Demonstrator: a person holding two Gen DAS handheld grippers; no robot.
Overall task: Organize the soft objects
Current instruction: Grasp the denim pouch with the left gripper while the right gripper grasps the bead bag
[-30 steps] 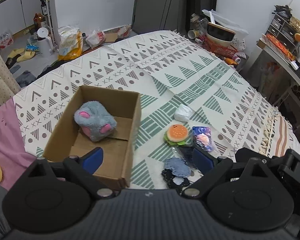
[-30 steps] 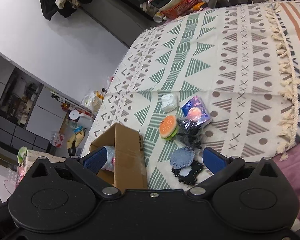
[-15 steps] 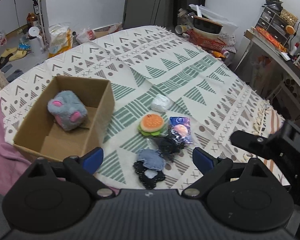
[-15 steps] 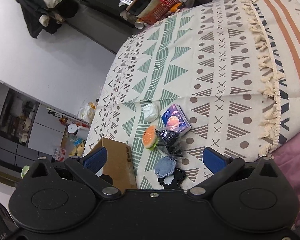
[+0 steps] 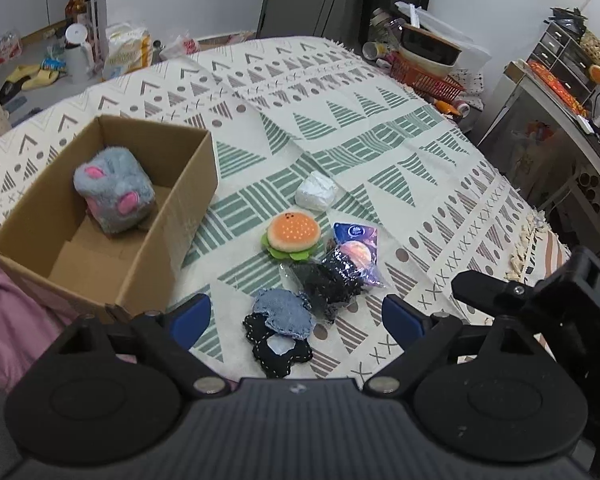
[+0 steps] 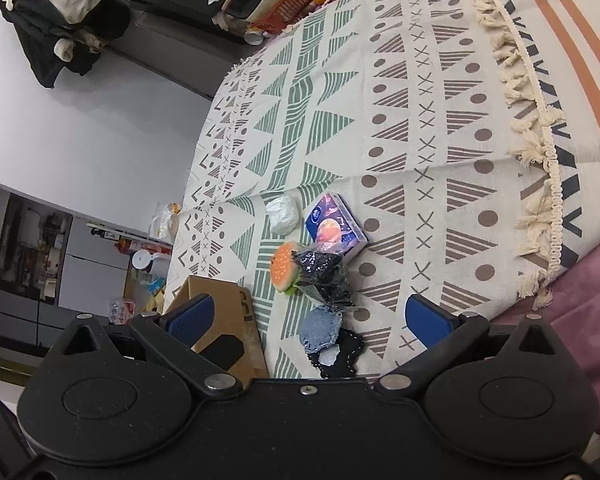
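Cardboard box (image 5: pixel 172 216) sits open near the left edge of the bed (image 5: pixel 340 136), which is covered by a patterned blanket, and a grey plush toy with pink patches (image 5: pixel 114 196) lies inside it. To the box's right, on the blanket near the bed's front edge, a loose cluster lies together: a white crumpled wad (image 5: pixel 315 192), a burger plush (image 5: pixel 293 235) just in front of it, a blue tissue pack (image 5: pixel 356 246) beside the burger, a black lacy item in clear wrap (image 5: pixel 332 284) touching both, and a denim patch (image 5: pixel 284 314) overlapping a black stitched patch (image 5: pixel 284 354). The left gripper (image 5: pixel 296 316) hovers over the two patches, its blue fingers spread wide and empty. The right gripper (image 6: pixel 320 318) hangs over the same patches, fingers likewise apart and holding nothing.
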